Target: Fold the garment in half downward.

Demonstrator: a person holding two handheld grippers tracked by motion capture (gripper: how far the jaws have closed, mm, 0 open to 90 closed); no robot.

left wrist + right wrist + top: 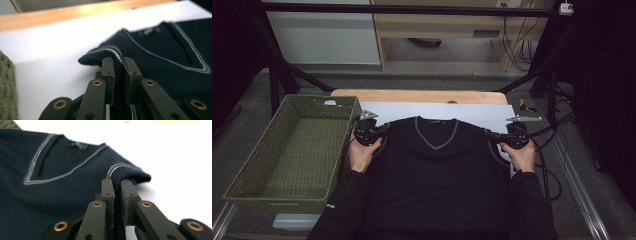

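Basket: a green woven basket [292,150] stands at the left of the table, just beside the left hand; nothing lies in it (its inner floor is bare weave).
Vest: a dark sleeveless V-neck vest [434,165] with a pale trim line at the neck lies front-up on the white sheet [472,112], its lower part reaching toward the person.
Left gripper: the left gripper [118,75] is clamped on the ribbed armhole edge at the vest's left shoulder, the fabric pinched between the two black jaws.
Right gripper: the right gripper [117,195] is likewise closed on the ribbed edge at the right shoulder.
Table: a wooden edge [419,96] shows beyond the sheet.
Surroundings: black frame bars [277,75] flank the table, cables [552,165] trail at the right (none cross the vest).
In the way: the basket's near wall sits close to the left gripper.
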